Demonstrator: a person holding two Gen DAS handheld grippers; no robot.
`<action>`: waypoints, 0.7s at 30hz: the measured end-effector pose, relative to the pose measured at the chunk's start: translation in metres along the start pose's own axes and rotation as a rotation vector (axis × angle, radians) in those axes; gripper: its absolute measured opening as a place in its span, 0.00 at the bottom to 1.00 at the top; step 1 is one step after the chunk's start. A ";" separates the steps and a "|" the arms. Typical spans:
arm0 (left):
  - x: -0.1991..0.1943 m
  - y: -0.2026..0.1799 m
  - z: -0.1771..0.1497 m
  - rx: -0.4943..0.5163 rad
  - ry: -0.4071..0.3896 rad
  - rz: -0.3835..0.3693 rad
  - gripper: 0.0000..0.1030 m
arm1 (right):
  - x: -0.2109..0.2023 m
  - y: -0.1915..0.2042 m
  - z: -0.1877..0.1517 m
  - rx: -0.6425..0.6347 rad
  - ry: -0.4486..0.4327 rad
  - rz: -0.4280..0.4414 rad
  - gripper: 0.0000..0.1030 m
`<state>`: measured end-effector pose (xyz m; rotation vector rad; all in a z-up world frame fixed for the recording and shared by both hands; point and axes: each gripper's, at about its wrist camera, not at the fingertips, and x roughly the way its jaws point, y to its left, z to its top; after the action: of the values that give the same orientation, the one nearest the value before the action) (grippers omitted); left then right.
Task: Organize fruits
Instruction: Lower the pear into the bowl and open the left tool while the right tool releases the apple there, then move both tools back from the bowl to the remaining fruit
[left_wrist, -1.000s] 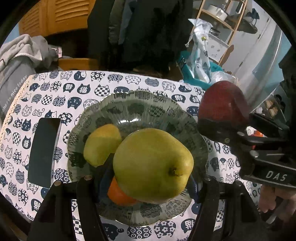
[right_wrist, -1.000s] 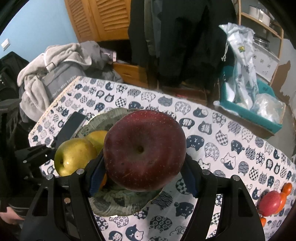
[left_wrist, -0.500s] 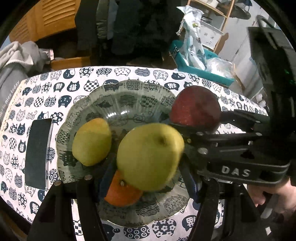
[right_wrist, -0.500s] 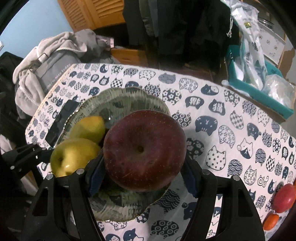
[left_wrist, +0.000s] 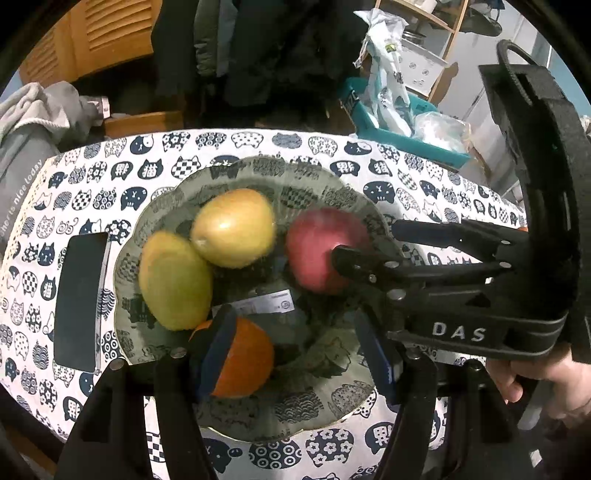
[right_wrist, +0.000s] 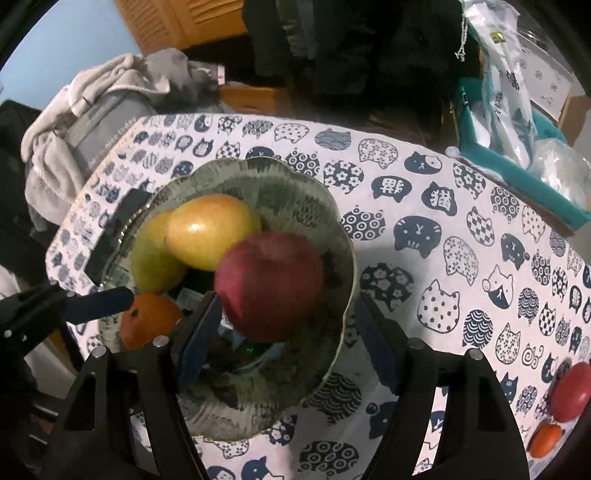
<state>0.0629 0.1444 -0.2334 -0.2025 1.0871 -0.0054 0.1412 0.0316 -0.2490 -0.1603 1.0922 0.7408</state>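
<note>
Both fruits now sit in the bowl (right_wrist: 343, 258)
The left gripper (left_wrist: 295, 343) let its pear (left_wrist: 234, 230) go; its fingers hold nothing. The right gripper (right_wrist: 284, 328) is opening off the red apple (right_wrist: 271, 284).

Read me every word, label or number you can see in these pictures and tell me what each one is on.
"DAS": white letters on the right hand-held gripper.
"is nice today": on the grey bag at the table's left end; its first word is cut off.
Chinese character for cat: on two dark cat shapes of the tablecloth.
White label in the glass bowl: too small to read.
Print on the white plastic bag: too blurred.
</note>
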 end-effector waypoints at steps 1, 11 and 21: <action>-0.002 0.000 0.001 -0.004 -0.004 -0.001 0.66 | -0.003 -0.001 0.001 0.002 -0.009 0.001 0.73; -0.018 -0.004 0.005 -0.021 -0.043 -0.007 0.66 | -0.041 0.003 0.008 -0.007 -0.095 -0.047 0.73; -0.059 -0.022 0.016 -0.029 -0.126 -0.054 0.66 | -0.096 0.000 0.009 -0.008 -0.201 -0.118 0.73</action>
<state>0.0516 0.1310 -0.1709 -0.2551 0.9561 -0.0245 0.1237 -0.0087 -0.1627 -0.1523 0.8813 0.6411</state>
